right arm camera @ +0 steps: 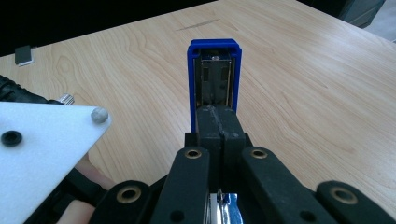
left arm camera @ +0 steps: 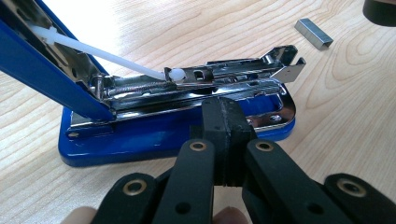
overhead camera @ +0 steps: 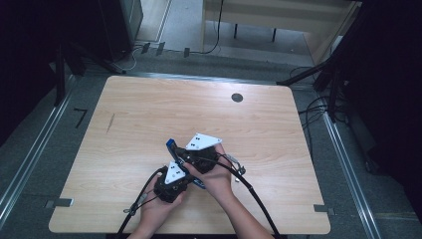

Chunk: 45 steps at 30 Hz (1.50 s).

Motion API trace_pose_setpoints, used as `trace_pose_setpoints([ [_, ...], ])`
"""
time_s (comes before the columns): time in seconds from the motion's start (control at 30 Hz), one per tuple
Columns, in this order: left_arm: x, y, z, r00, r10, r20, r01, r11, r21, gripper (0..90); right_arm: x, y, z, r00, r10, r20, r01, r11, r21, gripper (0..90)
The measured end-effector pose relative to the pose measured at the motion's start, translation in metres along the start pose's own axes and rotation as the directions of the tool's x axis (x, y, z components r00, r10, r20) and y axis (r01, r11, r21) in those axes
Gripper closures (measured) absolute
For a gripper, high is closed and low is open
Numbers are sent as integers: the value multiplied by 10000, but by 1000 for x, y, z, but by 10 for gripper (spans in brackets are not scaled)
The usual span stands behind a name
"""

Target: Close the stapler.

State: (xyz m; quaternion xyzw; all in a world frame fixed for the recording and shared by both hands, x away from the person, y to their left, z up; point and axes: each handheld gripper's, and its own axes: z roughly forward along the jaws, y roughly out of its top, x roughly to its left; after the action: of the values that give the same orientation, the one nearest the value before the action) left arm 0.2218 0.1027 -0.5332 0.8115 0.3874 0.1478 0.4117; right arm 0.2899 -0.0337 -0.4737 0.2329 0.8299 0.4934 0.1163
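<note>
Blue stapler (left arm camera: 154, 135) on light wooden tabletop (overhead camera: 149, 119), lying toward near edge, between both hands; lid (left arm camera: 32, 60) swung up and open, chrome magazine (left arm camera: 205, 84) exposed, white pusher rod (left arm camera: 102, 56) running from lid down to magazine

Left tongs (left arm camera: 224, 116): jaws together, nothing between pads; tips set against side of chrome magazine, just above blue base, in left gripper view. Contact with metal likely, pressure not resolvable

Right tongs (right arm camera: 218, 122): jaws together, tips right at raised lid (right arm camera: 214, 79), seen end-on in right gripper view as blue frame around metal channel. Touching or just short of it: cannot tell. Chrome and blue part also visible low between arms of these tongs

Loose strip of staples (left arm camera: 314, 33) on tabletop, well apart from stapler, beyond its front end in left gripper view

High view: left gripper (overhead camera: 171, 181) and right gripper (overhead camera: 201, 157) close together, white three-cornered plates uppermost, blue of stapler (overhead camera: 172, 145) showing at their upper left; black cables trailing back toward near edge. Round dark grommet (overhead camera: 237, 97) near far edge of tabletop
</note>
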Motion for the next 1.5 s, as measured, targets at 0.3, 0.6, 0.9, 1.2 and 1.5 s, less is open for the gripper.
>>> trace_pose_setpoints([
  [0.3,0,0,0,10000,21,-25,-21,10000,4,900,-3,0,2,9997,88,-213,-88,10000,-18,900],
  [0.6,0,0,0,10000,23,-5,-23,10000,5,900,-5,1,9,9989,176,-428,-178,9998,-36,900],
  [0.9,0,0,0,10000,42,-28,-42,10000,8,900,-6,2,15,9982,320,-514,-320,9995,-8,900],
  [1.2,0,0,0,10000,41,-6,-41,10000,18,900,-6,2,22,9980,308,-558,-300,9994,150,900],
  [1.5,0,0,0,10000,-13,-11,13,10000,2,900,-7,-1,31,9987,151,-491,-117,9976,683,900],
])
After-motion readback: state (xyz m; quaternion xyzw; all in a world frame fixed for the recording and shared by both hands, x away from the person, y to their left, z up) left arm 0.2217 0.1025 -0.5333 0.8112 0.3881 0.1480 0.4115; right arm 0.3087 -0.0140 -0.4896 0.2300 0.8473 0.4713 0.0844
